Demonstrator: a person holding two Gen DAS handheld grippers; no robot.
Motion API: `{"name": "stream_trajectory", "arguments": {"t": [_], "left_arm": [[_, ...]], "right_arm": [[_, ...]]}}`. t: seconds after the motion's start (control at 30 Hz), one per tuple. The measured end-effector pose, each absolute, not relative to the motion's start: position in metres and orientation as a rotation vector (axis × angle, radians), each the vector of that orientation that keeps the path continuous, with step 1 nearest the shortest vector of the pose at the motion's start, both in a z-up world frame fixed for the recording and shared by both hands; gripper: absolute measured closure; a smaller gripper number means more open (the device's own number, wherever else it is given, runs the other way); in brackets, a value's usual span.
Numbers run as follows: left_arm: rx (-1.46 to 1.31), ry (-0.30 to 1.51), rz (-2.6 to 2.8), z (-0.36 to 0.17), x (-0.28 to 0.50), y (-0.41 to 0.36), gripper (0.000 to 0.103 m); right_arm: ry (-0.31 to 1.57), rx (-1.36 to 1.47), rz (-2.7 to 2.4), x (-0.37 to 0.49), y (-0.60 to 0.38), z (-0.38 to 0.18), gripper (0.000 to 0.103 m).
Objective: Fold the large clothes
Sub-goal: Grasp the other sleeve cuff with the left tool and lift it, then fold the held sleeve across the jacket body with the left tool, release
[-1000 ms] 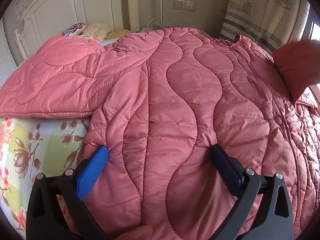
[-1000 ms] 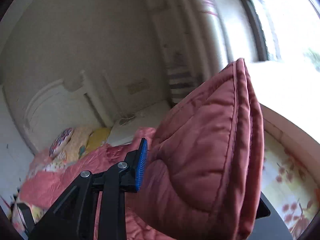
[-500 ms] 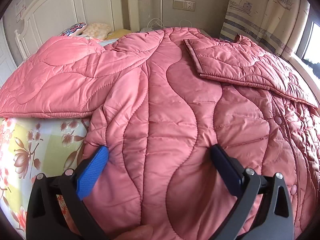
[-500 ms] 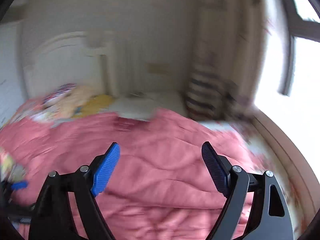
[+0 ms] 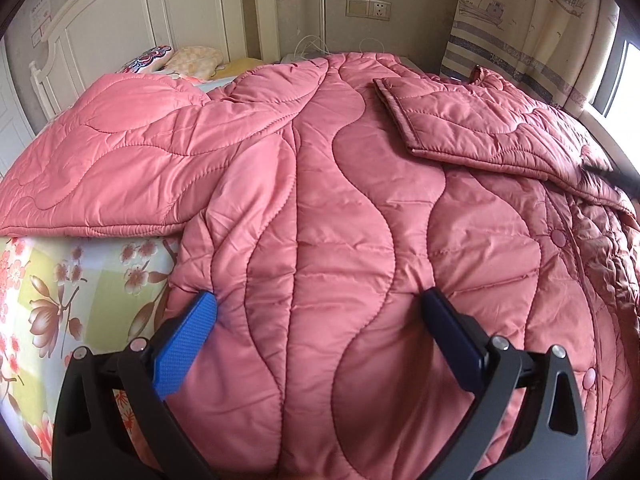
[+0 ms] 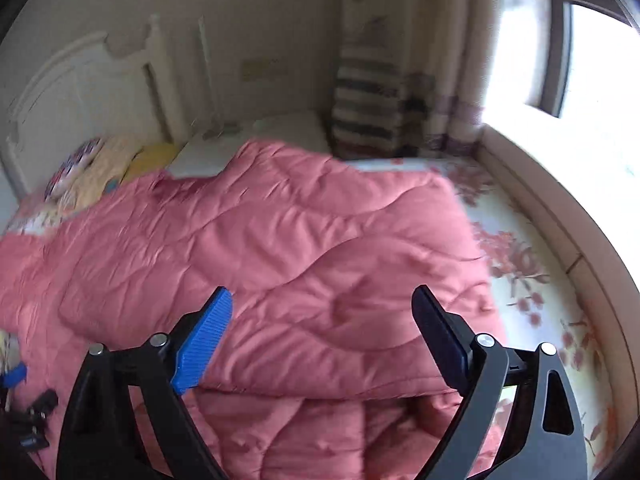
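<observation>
A large pink quilted jacket (image 5: 320,200) lies spread on the bed. One sleeve (image 5: 120,160) stretches out to the left. The other sleeve (image 5: 480,128) lies folded inward across the jacket's upper right. My left gripper (image 5: 320,300) is open, its pads wide apart and resting on the jacket's near part. In the right wrist view the folded sleeve (image 6: 320,240) lies flat beneath my right gripper (image 6: 322,296). Its jaws are opening, they hover over the sleeve, and neither pad presses on the fabric.
A floral bedsheet (image 5: 60,280) shows at the left and beside the jacket's far edge (image 6: 520,272). Behind are a white headboard (image 5: 140,20), pillows (image 5: 192,60), a curtain (image 5: 540,20) and a window ledge (image 6: 560,208).
The right gripper let go of the sleeve, which now lies folded over the jacket. It opened wide and dipped toward the bed. The left gripper has not moved.
</observation>
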State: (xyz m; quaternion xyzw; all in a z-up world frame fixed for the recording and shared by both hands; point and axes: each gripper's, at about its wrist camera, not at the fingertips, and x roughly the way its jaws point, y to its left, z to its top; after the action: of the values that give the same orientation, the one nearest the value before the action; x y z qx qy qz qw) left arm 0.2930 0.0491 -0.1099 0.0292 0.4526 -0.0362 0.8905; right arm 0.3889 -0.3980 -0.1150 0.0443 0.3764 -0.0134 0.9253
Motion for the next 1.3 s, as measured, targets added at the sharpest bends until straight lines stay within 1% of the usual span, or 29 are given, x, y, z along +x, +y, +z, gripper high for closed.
{"name": "stream_trajectory", "arguments": {"t": [0.03,0.07,0.1,0.17,0.27,0.3,0.4,0.47,0.57,0.6,0.67,0.7,0.73,0.77,0.8,0.83,0.9,1.0,1.03,1.1,1.17,1.23,1.3], "left_arm": [[0.067,0.946,-0.081,-0.11,0.292,0.05,0.002],[0.086,0.954,-0.099,-0.109,0.291,0.049,0.002],[0.09,0.96,-0.123,-0.106,0.288,0.053,0.002],[-0.014,0.917,-0.154,-0.095,0.277,0.078,0.002],[-0.291,0.777,-0.119,-0.072,0.26,0.158,0.002],[-0.402,0.727,-0.066,-0.065,0.256,0.198,0.002],[-0.662,0.646,0.118,-0.06,0.245,0.298,0.003],[-0.8,0.597,0.225,-0.064,0.24,0.35,0.004],[-0.906,0.554,0.331,-0.074,0.243,0.404,0.005],[-0.915,0.544,0.321,-0.076,0.249,0.414,0.005],[-0.886,0.535,0.326,-0.076,0.265,0.424,0.009],[-0.865,0.539,0.329,-0.075,0.274,0.425,0.015],[-0.852,0.546,0.333,-0.075,0.283,0.426,0.033],[-0.863,0.557,0.334,-0.076,0.291,0.427,0.045],[-0.909,0.57,0.324,-0.079,0.297,0.425,0.078],[-0.969,0.571,0.304,-0.081,0.3,0.428,0.092],[-1.03,0.519,0.301,-0.071,0.3,0.42,0.094],[-0.923,0.404,0.224,-0.026,0.298,0.356,0.095],[-0.861,0.361,0.145,-0.001,0.299,0.317,0.095],[-0.773,0.319,0.017,0.03,0.3,0.262,0.095],[-0.629,0.295,-0.175,0.065,0.304,0.179,0.095],[-0.523,0.303,-0.326,0.083,0.308,0.107,0.094],[-0.401,0.344,-0.465,0.084,0.309,0.025,0.094]], "right_arm": [[0.837,0.049,0.021,0.395,-0.387,-0.125,0.012],[0.858,-0.032,0.008,0.399,-0.376,-0.134,0.011],[0.842,-0.067,-0.011,0.387,-0.366,-0.129,0.01],[0.829,-0.049,-0.011,0.386,-0.367,-0.12,0.01],[0.759,0.005,0.023,0.364,-0.37,-0.098,0.01],[0.739,-0.001,0.025,0.353,-0.367,-0.093,0.01],[0.692,0.023,0.041,0.334,-0.375,-0.085,0.01],[0.681,0.075,0.056,0.314,-0.377,-0.082,0.01],[0.678,0.141,0.073,0.294,-0.38,-0.085,0.01],[0.679,0.154,0.08,0.289,-0.38,-0.087,0.01],[0.682,0.169,0.09,0.284,-0.381,-0.09,0.01],[0.684,0.169,0.091,0.282,-0.381,-0.091,0.01],[0.687,0.169,0.089,0.281,-0.381,-0.093,0.01],[0.692,0.171,0.086,0.28,-0.382,-0.094,0.01],[0.695,0.177,0.087,0.279,-0.384,-0.096,0.01],[0.695,0.184,0.088,0.277,-0.386,-0.096,0.01],[0.692,0.197,0.091,0.271,-0.39,-0.097,0.01],[0.678,0.209,0.091,0.262,-0.396,-0.096,0.01],[0.673,0.215,0.09,0.26,-0.399,-0.096,0.01],[0.663,0.223,0.086,0.254,-0.404,-0.095,0.01],[0.653,0.231,0.081,0.249,-0.408,-0.094,0.01],[0.648,0.245,0.079,0.246,-0.412,-0.094,0.01],[0.65,0.254,0.083,0.242,-0.414,-0.097,0.01]]}}
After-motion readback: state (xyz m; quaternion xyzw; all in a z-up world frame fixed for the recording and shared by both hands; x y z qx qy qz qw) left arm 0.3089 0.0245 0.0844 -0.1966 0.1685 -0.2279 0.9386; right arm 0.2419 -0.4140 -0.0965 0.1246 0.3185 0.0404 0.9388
